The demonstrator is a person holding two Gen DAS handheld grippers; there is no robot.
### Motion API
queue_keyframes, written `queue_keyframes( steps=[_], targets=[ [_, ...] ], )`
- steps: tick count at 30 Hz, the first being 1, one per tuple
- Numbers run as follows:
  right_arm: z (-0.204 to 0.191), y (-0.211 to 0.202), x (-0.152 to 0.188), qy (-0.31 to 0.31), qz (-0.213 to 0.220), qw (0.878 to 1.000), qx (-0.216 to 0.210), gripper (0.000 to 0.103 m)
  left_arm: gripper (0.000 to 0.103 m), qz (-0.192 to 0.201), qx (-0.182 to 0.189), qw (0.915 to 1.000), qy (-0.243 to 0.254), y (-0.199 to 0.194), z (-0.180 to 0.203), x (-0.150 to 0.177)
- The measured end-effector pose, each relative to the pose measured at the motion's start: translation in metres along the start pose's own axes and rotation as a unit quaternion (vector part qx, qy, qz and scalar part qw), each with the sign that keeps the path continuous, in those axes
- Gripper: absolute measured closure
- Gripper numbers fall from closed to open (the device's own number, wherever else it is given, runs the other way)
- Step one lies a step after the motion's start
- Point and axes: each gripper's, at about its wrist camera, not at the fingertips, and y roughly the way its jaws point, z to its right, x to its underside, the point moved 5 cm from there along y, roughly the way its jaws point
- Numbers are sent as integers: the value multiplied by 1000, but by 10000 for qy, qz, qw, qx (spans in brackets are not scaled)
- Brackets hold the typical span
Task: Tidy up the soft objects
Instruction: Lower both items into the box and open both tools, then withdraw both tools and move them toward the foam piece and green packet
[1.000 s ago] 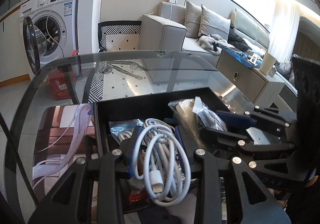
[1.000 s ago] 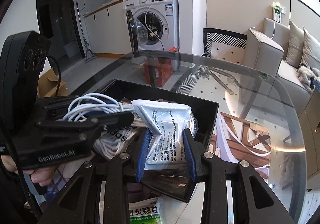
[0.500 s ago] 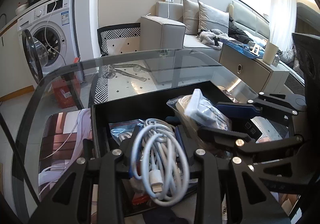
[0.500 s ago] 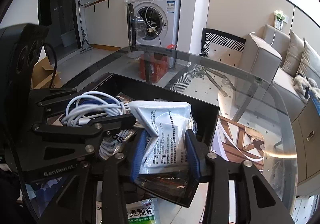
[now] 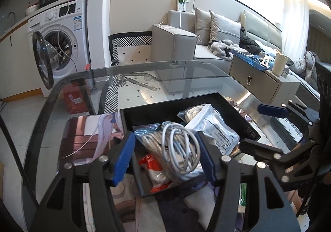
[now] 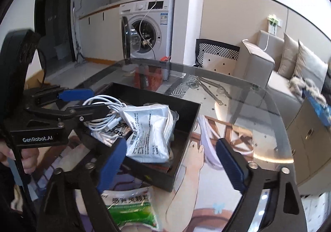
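A black tray (image 5: pixel 171 110) (image 6: pixel 187 126) stands on the glass table. In it lie a coiled white cable (image 5: pixel 179 145) (image 6: pixel 103 105), a white printed packet (image 5: pixel 215 130) (image 6: pixel 149 130) and other bagged items. My left gripper (image 5: pixel 165 155) is open just above the cable, its blue pads apart on either side of the coil. It also shows in the right wrist view (image 6: pixel 82 101). My right gripper (image 6: pixel 171 161) is open and empty, held back from the packet over the tray's near edge. It also shows in the left wrist view (image 5: pixel 266 126).
A green and white packet (image 6: pixel 132 209) lies on the printed mat (image 6: pixel 206 201) in front of the tray. The glass table's rim (image 5: pixel 144 66) curves round the far side. A washing machine (image 5: pixel 60 35) and a sofa (image 5: pixel 186 41) stand beyond.
Both grippers have opened. The left let go of the white cable and the right let go of the white packet; both now lie in the tray. Both grippers have drawn back a little.
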Motion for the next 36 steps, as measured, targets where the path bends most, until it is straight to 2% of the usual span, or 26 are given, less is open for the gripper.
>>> queue_keyframes(
  steps=[1,4,5,9,17,28,36],
  targets=[
    [2,-4,2,83,22,9999,-55,1,40,-2,-2,10000,-19,-3,0,2],
    [7,-13,11,319,44,9993,-208,1,11,45,-62,9999,-88,-12,-3,7],
    [9,-17,15,374,41,9990,-230,1,6,89,-70,9999,-112,-16,-4,7],
    [11,-30,34,492,-14,9984,-288,1,0,149,-140,9997,-124,-27,-3,14],
    [5,-43,60,529,-144,9975,-455,1,0,167,-216,9996,-85,-42,5,30],
    [-13,-35,74,283,-463,9967,-598,0,0,4,-174,9998,-123,-45,9,54],
    [-20,-23,81,270,-674,9921,-1026,1,0,-57,-173,9996,-221,-46,6,65]
  ],
)
